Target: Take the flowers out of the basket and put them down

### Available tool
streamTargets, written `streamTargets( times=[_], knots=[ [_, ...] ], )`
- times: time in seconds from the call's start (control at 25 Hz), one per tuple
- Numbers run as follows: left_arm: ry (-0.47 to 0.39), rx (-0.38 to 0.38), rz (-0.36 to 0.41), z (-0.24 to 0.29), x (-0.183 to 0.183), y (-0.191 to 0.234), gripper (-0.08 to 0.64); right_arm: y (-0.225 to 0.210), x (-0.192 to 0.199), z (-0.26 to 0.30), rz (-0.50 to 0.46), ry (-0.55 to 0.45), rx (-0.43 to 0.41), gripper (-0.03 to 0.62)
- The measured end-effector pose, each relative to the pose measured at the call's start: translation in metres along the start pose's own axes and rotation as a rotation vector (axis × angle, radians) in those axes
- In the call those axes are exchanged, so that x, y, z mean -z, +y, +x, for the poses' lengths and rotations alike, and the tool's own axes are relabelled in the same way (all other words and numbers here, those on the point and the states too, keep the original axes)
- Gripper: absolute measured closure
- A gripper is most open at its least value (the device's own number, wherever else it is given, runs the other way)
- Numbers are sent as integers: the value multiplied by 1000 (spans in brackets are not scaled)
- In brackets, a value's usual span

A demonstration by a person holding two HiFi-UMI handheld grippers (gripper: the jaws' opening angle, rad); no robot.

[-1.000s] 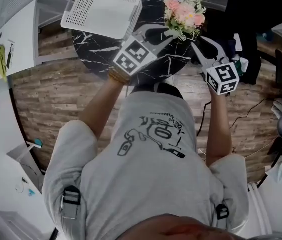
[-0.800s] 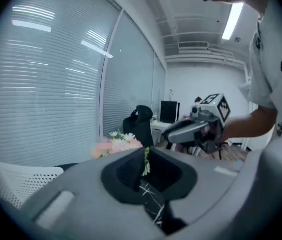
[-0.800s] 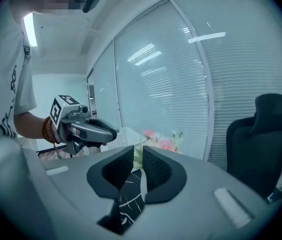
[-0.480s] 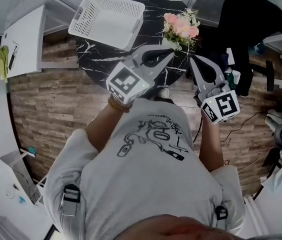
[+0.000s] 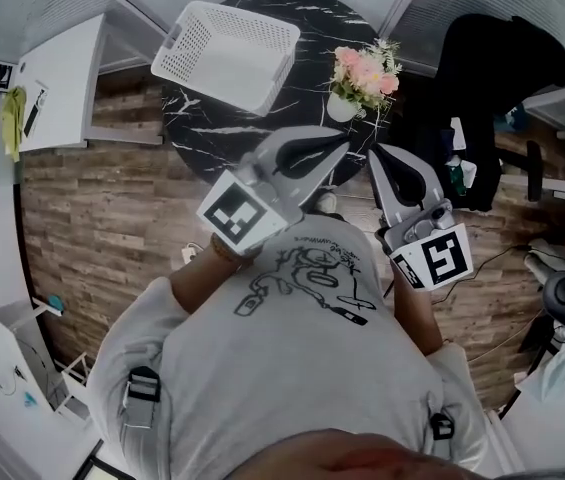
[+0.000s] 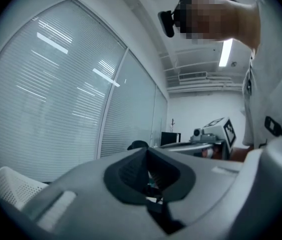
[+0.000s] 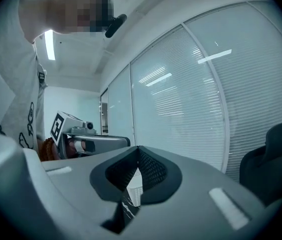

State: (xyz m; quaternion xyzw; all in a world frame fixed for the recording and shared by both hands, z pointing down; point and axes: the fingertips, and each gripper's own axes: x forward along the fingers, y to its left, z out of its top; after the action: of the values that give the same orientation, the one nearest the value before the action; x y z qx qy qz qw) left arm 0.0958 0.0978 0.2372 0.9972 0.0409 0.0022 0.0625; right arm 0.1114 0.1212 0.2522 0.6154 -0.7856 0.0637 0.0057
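Note:
The flowers point(image 5: 365, 71), a pink and white bunch in a small white pot, stand on the round black marble table point(image 5: 262, 128) near its right edge. The white perforated basket point(image 5: 227, 53) sits empty on the table's left part, apart from them. My left gripper point(image 5: 340, 140) is shut and holds nothing, lifted near my chest, its tip short of the pot. My right gripper point(image 5: 376, 156) is shut and empty beside it. In the gripper views both sets of jaws, left point(image 6: 146, 151) and right point(image 7: 138, 149), point up toward window blinds.
A white desk point(image 5: 62, 78) stands left of the table. A dark office chair point(image 5: 482, 78) and cluttered items stand to the right. Wood floor surrounds the table. The basket's edge point(image 6: 11, 186) shows low in the left gripper view.
Both grippers have pulled back from the flowers toward my body and risen, and their jaws have closed. The flowers stay standing on the table.

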Motion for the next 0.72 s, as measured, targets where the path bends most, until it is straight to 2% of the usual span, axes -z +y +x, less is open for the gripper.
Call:
streamTargets(
  times=[0.36,0.72],
  knots=[
    [-6,-36,8,-17,-12,-4,558,23,-20,-3,-20,-35,-21,588],
    [6,-40,0,-19,-10,-3,558,25,-22,0,-13,-37,-24,588]
  ],
)
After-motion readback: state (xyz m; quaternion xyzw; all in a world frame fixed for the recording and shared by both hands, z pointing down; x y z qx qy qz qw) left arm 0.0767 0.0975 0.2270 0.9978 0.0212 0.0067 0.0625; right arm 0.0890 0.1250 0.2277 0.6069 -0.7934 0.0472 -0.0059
